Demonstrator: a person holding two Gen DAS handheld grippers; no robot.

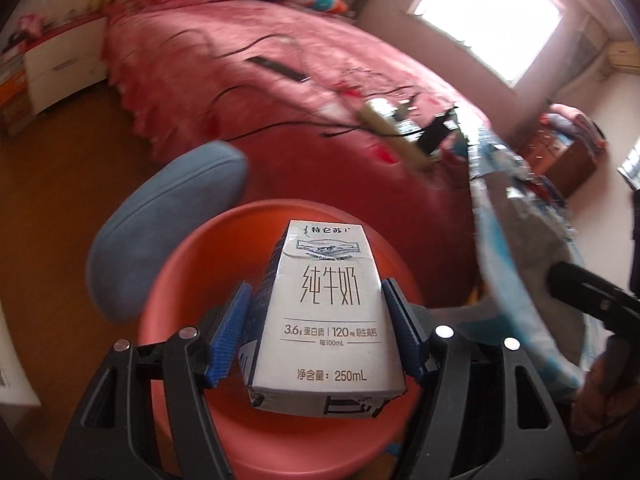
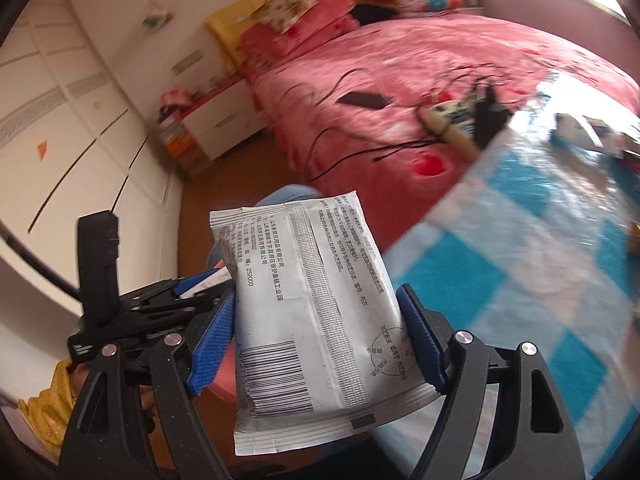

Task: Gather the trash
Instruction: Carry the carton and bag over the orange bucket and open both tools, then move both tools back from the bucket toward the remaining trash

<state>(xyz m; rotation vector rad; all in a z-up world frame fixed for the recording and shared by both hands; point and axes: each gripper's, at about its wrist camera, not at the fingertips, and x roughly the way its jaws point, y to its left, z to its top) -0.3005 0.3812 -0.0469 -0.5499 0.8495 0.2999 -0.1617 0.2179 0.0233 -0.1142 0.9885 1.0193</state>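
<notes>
L gripper: jaws about half open, clamped on a milk carton, blue ribbed pads pressing both side faces. Carton hangs right over the red plastic basin on the floor.
R gripper: jaws fairly wide, closed on a flat white sachet across its width. Held beside the checked tablecloth; a bit of the red basin shows below it.
Risk 1: carton is smooth, coated card w/ light dents near the top; squeezed harder it may buckle & slip out skewed, maybe leak if not empty.
Risk 2: sachet is thin, crinkly film, limp. Pads hold only the edges, so it could fold & slide free, prob. landing on the wood floor, not in the basin.
Risk 3: the two grippers are close together; release at once & the items or fingers could knock.
Risk 4: blue cushioned stool sits touching or just beside the basin rim; a bouncing carton could land there.
Shapes: carton boxy, sharp-edged; sachet pillow-flat, crimped ends; basin round, shallow, glossy.
</notes>
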